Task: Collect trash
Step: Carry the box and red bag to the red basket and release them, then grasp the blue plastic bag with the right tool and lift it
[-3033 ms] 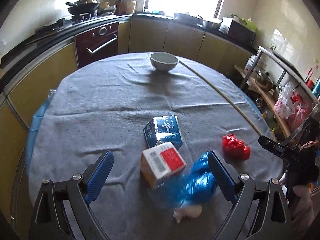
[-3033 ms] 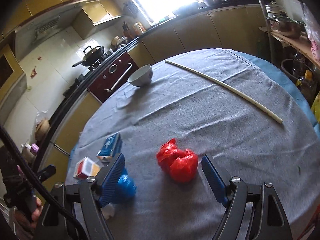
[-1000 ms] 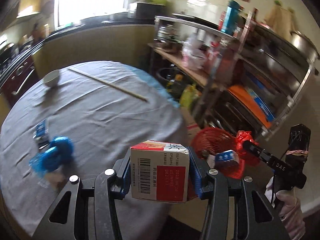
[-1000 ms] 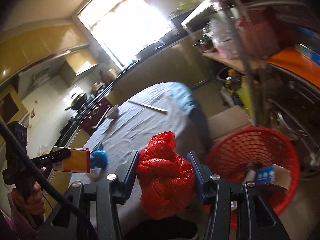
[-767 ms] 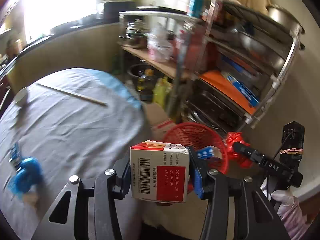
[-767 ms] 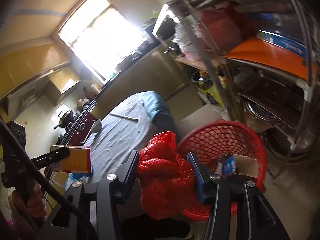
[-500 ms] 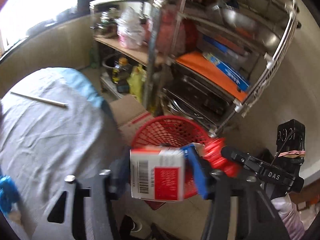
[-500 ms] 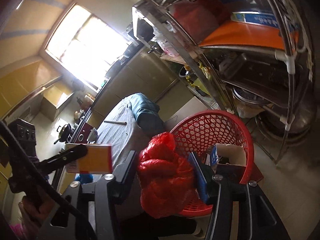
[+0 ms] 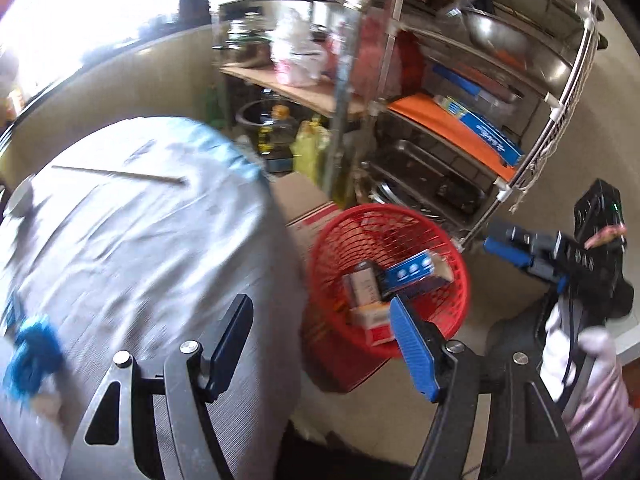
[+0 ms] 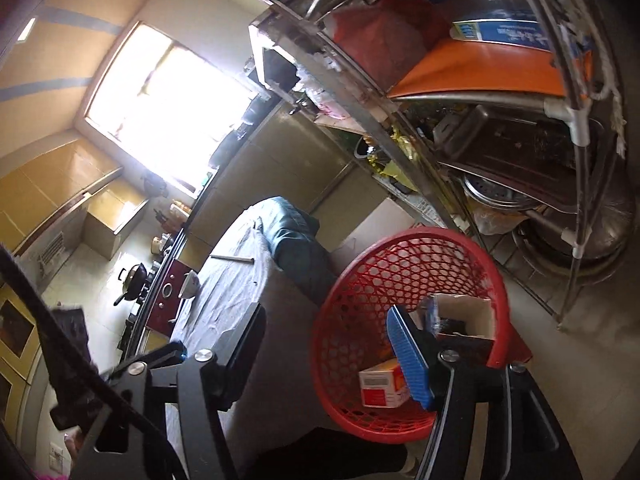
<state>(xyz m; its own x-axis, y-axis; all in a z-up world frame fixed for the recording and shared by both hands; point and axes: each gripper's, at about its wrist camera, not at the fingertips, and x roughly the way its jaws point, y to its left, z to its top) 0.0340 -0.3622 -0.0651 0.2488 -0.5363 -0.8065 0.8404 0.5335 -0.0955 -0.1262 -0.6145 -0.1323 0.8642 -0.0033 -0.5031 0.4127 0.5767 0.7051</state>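
Both tools (image 9: 320, 344) (image 10: 332, 344) spread, empty by basket (image 9: 460, 264); blue wad (image 9: 30, 354) on table (image 9: 140, 240) left of basket looks light, squishy, so pinch mid-bulge.

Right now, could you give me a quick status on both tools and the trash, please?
Left tool open, empty. Right tool open, empty. Red-and-white box in red basket. Blue wad on table. Nothing in the way.

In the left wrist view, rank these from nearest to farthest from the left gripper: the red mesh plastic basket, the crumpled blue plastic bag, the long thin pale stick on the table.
1. Red mesh plastic basket, on the floor just beyond the left gripper's right finger.
2. Crumpled blue plastic bag, on the grey-clothed table, far left.
3. Long thin pale stick, across the table's far side, upper left.
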